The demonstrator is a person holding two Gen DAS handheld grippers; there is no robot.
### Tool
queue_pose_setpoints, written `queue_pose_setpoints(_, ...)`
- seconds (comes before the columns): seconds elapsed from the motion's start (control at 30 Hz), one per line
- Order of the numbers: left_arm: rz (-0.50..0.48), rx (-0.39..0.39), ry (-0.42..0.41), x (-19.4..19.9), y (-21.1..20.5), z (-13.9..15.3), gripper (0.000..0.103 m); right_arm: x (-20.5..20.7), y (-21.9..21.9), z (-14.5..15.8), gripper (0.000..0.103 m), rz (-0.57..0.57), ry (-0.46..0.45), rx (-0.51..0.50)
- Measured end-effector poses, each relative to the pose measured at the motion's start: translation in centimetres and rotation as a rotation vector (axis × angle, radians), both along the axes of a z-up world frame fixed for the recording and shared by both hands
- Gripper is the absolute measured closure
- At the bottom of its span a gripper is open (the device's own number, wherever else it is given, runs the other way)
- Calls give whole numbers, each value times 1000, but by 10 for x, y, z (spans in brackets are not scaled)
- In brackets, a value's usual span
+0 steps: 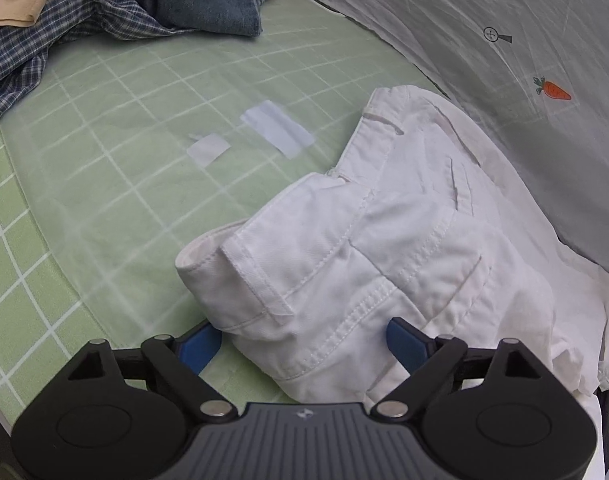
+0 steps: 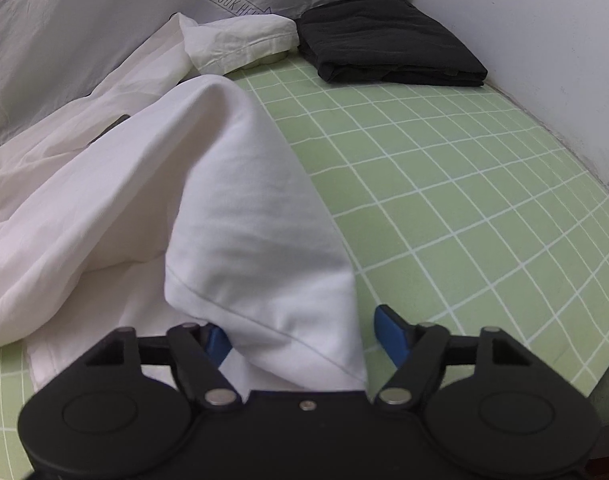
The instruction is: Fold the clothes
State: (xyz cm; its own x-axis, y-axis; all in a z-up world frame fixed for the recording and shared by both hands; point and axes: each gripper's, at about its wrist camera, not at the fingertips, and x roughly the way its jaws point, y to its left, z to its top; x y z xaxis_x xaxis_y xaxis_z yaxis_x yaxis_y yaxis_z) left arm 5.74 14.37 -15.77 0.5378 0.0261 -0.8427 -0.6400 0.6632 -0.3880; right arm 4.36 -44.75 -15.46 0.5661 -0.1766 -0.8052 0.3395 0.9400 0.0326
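Note:
White trousers (image 1: 384, 232) lie on the green checked sheet (image 1: 104, 184), waistband end bunched up in the left wrist view. My left gripper (image 1: 300, 340) is open, its blue pads either side of the waistband fabric, which lies between the jaws. In the right wrist view the trouser leg end (image 2: 248, 216) rises in a fold between the blue pads of my right gripper (image 2: 304, 334), which is open. The hem lies over the gripper's base. The rest of the white cloth (image 2: 84, 168) spreads to the left.
A pile of unfolded clothes, checked shirt (image 1: 44, 52) and jeans (image 1: 212, 4), sits at the far left. A folded black garment (image 2: 388, 40) and a white one (image 2: 240, 40) lie by the wall. A grey printed quilt (image 1: 484, 28) borders the sheet.

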Motion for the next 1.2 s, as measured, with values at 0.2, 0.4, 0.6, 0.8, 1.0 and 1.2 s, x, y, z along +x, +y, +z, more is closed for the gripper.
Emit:
queue_pose_setpoints(0.2, 31, 28, 5, 11, -3, -1, 6, 19, -5, 8, 85, 22, 14, -60)
queue_pose_setpoints(0.4, 43, 38, 40, 18, 4, 2, 22, 51, -9, 54, 90, 78, -94, -359)
queue_pose_setpoints(0.6, -9, 83, 82, 29, -3, 2, 22, 68, 12, 128, 91, 162, -351, -678)
queue_pose_setpoints(0.8, -28, 112, 101, 32, -7, 1, 22, 69, 18, 85, 91, 124, -191, -627)
queue_pose_setpoints(1.0, -35, 130, 118, 35, -11, 1, 22, 37, -6, 40, 92, 6, -38, -339)
queue_pose_setpoints(1.2, -55, 153, 144, 37, -15, 3, 27, 31, -15, 42, 92, -52, -40, -240)
